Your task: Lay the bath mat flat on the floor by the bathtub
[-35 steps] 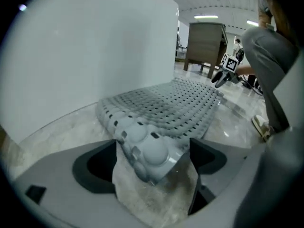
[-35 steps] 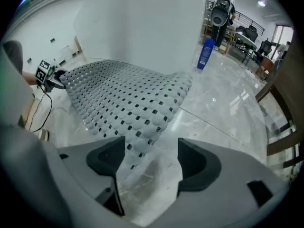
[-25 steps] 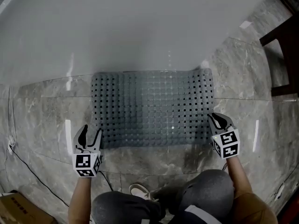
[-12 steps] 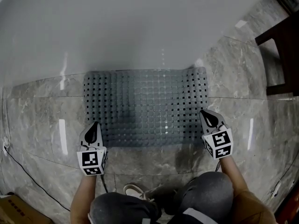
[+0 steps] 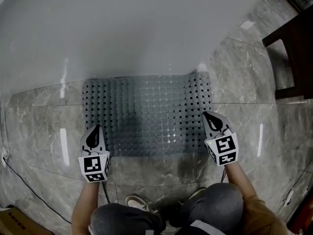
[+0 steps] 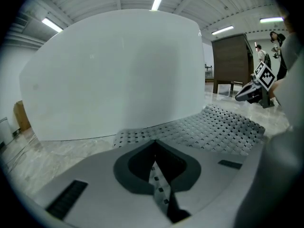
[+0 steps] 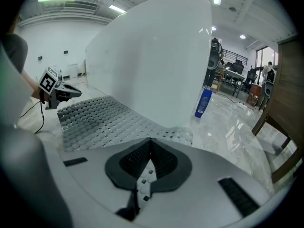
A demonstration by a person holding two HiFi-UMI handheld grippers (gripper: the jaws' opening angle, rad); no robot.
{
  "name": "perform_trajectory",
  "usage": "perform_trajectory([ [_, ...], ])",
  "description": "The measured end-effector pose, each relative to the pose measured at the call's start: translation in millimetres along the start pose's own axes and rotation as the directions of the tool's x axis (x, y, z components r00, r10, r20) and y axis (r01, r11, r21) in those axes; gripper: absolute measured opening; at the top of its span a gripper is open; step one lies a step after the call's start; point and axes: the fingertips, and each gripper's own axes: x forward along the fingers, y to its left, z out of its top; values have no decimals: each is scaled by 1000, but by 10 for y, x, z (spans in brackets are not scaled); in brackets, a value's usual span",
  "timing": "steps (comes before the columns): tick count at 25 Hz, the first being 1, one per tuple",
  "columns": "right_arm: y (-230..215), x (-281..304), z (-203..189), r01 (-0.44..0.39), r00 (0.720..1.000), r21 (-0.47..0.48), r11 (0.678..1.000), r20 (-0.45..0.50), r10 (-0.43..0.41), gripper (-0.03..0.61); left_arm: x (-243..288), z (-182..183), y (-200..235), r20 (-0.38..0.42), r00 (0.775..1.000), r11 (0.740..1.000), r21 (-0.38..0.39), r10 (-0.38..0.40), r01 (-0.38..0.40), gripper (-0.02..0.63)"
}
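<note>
The grey perforated bath mat (image 5: 146, 114) lies spread on the marble floor against the white bathtub (image 5: 137, 28). My left gripper (image 5: 93, 130) sits at the mat's near left corner, and in the left gripper view its jaws (image 6: 154, 148) are shut with a strip of the mat (image 6: 213, 129) pinched between the pads. My right gripper (image 5: 207, 115) is at the mat's right edge. Its jaws (image 7: 149, 146) are also shut on a strip of mat (image 7: 95, 115). The far right corner of the mat curls up slightly against the tub.
A dark wooden piece of furniture (image 5: 293, 38) stands at the right. A blue bottle (image 7: 203, 102) stands on the floor beyond the tub's end. A black cable (image 5: 19, 180) and a cardboard box (image 5: 7, 224) lie at the left. My knees (image 5: 127, 219) are just behind the mat.
The left gripper's fingers, spread a second ago, have come together at the mat's corner. The right gripper has shifted inward onto the mat's right edge.
</note>
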Motion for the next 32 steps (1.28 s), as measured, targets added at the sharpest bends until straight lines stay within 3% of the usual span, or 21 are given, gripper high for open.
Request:
perform_trajectory([
  [7, -16, -42, 79, 13, 1000, 40, 999, 7, -13, 5, -65, 28, -40, -12, 1000, 1000, -13, 10, -10, 5],
  [12, -27, -122, 330, -6, 995, 113, 994, 95, -5, 5, -156, 167, -204, -25, 999, 1000, -7, -29, 29, 5],
  [14, -10, -212, 483, -19, 995, 135, 991, 104, 5, 5, -306, 357, -244, -15, 999, 998, 43, -41, 42, 5],
  [17, 45, -523, 740, 6, 994, 75, 997, 106, -14, 5, -627, 725, -118, 15, 1000, 995, 94, -27, 26, 5],
  [27, 122, -1741, 1536, 17, 999, 25, 1000, 49, -19, 5, -1553, 1627, -232, -19, 999, 999, 3, -45, 45, 3],
  [32, 86, -2291, 2059, 41, 998, 24, 999, 36, -41, 5, -2035, 2194, -158, -1, 998, 997, 42, -64, 64, 3],
])
